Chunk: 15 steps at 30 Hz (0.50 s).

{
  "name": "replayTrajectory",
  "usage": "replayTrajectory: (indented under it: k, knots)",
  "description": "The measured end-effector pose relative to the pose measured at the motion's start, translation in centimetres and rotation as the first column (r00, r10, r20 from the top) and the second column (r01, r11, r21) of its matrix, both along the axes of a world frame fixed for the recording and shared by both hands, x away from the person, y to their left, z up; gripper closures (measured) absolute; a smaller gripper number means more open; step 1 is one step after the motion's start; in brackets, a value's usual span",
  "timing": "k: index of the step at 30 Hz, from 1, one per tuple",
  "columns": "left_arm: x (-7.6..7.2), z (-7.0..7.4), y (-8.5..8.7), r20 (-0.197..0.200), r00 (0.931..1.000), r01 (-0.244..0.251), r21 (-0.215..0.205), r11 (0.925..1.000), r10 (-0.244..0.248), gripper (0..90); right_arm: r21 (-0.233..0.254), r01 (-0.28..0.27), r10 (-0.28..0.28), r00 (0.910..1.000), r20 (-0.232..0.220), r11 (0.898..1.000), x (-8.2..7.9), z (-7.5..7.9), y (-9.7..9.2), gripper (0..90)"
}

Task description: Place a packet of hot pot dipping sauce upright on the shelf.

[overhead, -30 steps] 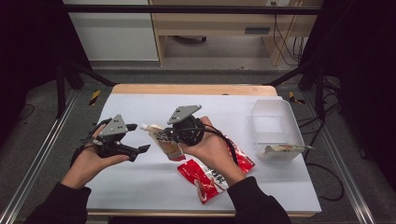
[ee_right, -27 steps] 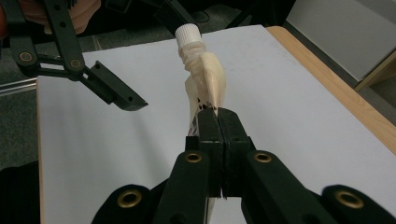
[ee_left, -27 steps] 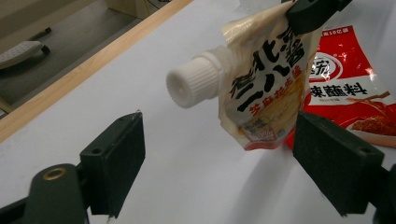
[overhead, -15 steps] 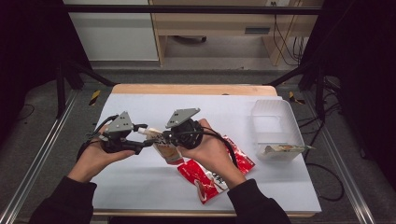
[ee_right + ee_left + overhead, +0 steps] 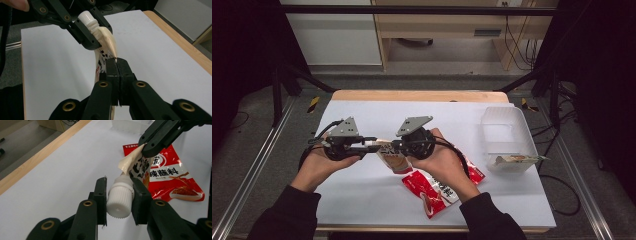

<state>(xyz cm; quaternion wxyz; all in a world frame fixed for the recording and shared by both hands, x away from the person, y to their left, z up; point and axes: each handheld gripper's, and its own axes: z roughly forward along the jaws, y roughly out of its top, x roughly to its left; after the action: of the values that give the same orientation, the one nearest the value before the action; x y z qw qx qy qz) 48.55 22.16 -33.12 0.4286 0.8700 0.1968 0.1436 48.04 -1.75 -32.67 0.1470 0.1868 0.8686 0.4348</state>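
A cream spout pouch (image 5: 395, 161) with a white screw cap (image 5: 119, 201) hangs above the white table between my two grippers. My right gripper (image 5: 116, 61) is shut on the pouch's upper edge (image 5: 108, 37). My left gripper (image 5: 119, 182) comes in from the left in the high view (image 5: 376, 146). Its jaws have just been closing with the cap between them, and both pads now press the cap's ribbed sides. In the right gripper view the cap (image 5: 86, 17) sticks out past the left jaws. A hand wraps each gripper body.
A red sauce packet (image 5: 432, 190) lies on the white table under my right forearm, with another (image 5: 475, 171) behind the wrist. A clear plastic bin (image 5: 507, 131) at the right holds one packet (image 5: 518, 160). The table's wooden far edge (image 5: 412, 95) runs across the back.
My left gripper moved right to the pouch's spout and its jaws closed onto the white cap. The right gripper kept still, holding the pouch.
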Motion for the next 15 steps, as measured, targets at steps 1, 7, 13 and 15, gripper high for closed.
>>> replayTrajectory:
  k: [1, 7, 13, 15]
  knots:
    - [0.0, 0.2, -0.1, -0.005, 1.0000, 0.000, -0.005, 1.0000, -0.001, 70.7, 0.000, 0.001, -0.001, 1.0000, 0.003, 1.000, 0.0, 0.0, -0.1, 89.7]
    - [-0.3, 1.0, -0.7, 0.014, 0.9997, 0.021, 0.026, 0.9994, -0.021, 71.8, -0.008, 0.003, -0.003, 1.0000, 0.001, 1.000, 0.0, 0.0, -0.5, 89.2]
    - [-0.6, 1.7, -1.3, 0.017, 0.9990, 0.040, 0.057, 0.9976, -0.041, 72.6, -0.041, 0.005, -0.005, 1.0000, 0.009, 0.999, -0.1, 0.0, -0.5, 88.7]
    - [-0.6, 1.8, -1.5, 0.020, 0.9988, 0.044, 0.071, 0.9965, -0.045, 72.8, -0.046, 0.007, -0.007, 1.0000, 0.005, 0.999, -0.1, 0.0, -0.5, 88.5]
